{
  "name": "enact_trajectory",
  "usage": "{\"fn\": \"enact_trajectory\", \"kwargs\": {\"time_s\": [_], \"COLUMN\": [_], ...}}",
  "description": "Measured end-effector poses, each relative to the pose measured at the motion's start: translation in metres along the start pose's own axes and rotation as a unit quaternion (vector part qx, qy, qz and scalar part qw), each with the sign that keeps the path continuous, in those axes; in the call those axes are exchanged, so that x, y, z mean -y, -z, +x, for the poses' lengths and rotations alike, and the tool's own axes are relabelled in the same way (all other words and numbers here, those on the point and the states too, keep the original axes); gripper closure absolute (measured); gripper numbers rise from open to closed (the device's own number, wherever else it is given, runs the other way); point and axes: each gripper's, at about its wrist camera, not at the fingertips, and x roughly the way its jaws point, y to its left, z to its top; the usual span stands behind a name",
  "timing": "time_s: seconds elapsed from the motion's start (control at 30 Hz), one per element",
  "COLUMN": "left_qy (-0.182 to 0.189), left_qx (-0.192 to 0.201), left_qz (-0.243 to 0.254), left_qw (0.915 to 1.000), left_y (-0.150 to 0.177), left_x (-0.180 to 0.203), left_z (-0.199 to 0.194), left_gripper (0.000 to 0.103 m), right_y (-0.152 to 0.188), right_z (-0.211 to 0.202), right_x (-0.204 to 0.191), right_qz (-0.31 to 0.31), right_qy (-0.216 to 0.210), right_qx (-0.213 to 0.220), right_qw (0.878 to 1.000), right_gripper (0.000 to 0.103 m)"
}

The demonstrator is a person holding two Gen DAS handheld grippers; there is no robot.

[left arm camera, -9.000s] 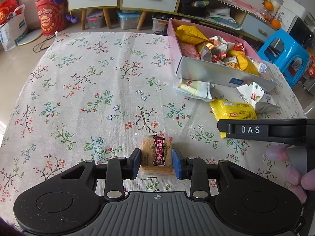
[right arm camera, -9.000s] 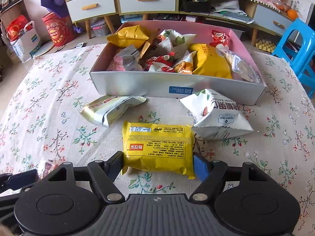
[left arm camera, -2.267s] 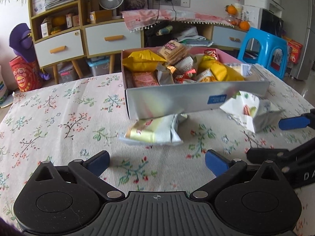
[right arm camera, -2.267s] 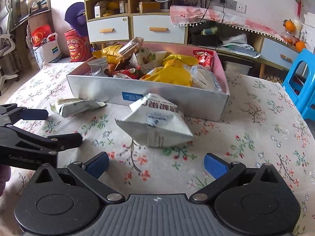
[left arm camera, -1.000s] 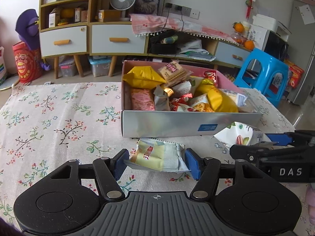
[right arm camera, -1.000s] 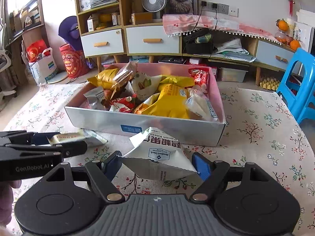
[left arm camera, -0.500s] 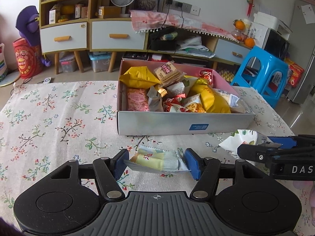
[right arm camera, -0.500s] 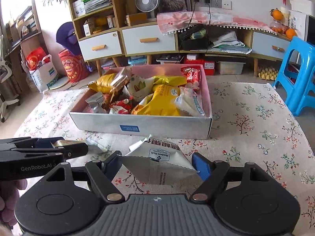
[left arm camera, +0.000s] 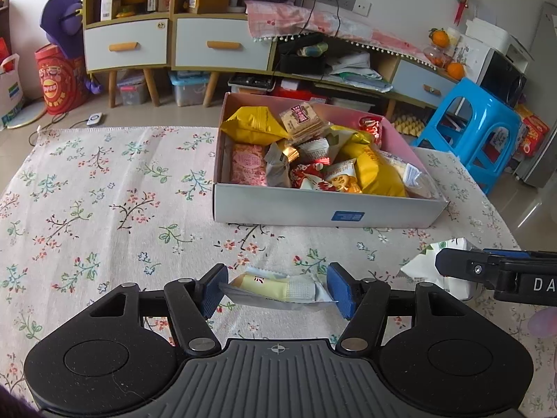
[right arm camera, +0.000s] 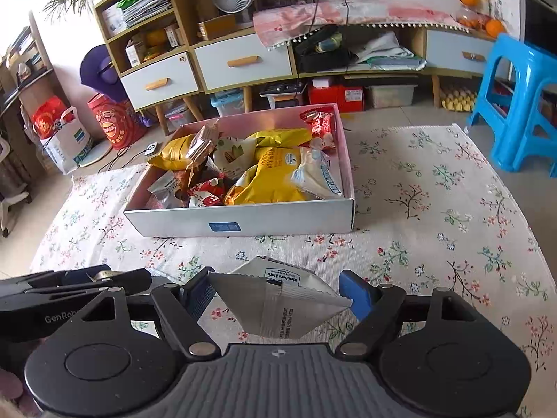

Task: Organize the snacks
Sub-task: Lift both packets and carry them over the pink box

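Observation:
My left gripper (left arm camera: 276, 291) is shut on a pale yellow snack packet (left arm camera: 278, 288), held off the flowered tablecloth (left arm camera: 104, 209). In the right wrist view my right gripper (right arm camera: 278, 294) is shut on a white and silver snack bag (right arm camera: 278, 299), also lifted above the cloth. Ahead of both stands the open box (left arm camera: 323, 212) (right arm camera: 243, 221), pink inside and white outside, heaped with several snack packets. The right gripper and its bag (left arm camera: 428, 268) show at the right edge of the left wrist view. At the left edge of the right wrist view lies the left gripper (right arm camera: 69, 289).
A blue plastic stool (right arm camera: 515, 104) stands beyond the table at the right. Low cabinets with drawers (left arm camera: 209, 45), a fan and clutter line the wall behind. Fingers of a hand (left arm camera: 543, 324) show at the right edge of the left wrist view.
Both grippers have risen a little with their packets. The box now sits further ahead and lower in both views. The white bag has rolled, showing its silver back.

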Motion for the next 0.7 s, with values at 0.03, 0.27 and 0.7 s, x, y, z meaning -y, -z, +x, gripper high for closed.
{"fn": "enact_trajectory", "kwargs": {"time_s": [0.03,0.27,0.7], "left_qy": [0.0,0.005,0.026], "left_qx": [-0.001,-0.007,0.039], "left_qz": [0.001,-0.004,-0.027], "left_qw": [1.0,1.0,0.9985], "left_y": [0.0,-0.002,-0.036], "left_x": [0.001,0.007,0.008], "left_z": [-0.001,-0.005,-0.021], "left_gripper": [0.042,0.042,0.042], "right_y": [-0.001,-0.009,-0.046], "right_z": [-0.001,-0.013,-0.022], "right_x": [0.001,0.004,0.01], "right_qz": [0.003,0.018,0.045], "right_qy": [-0.001,-0.008,-0.02], "right_qx": [-0.001,0.01,0.061], "right_qw": [1.0,1.0,0.997], "right_gripper": [0.036,0.036,0.036]}}
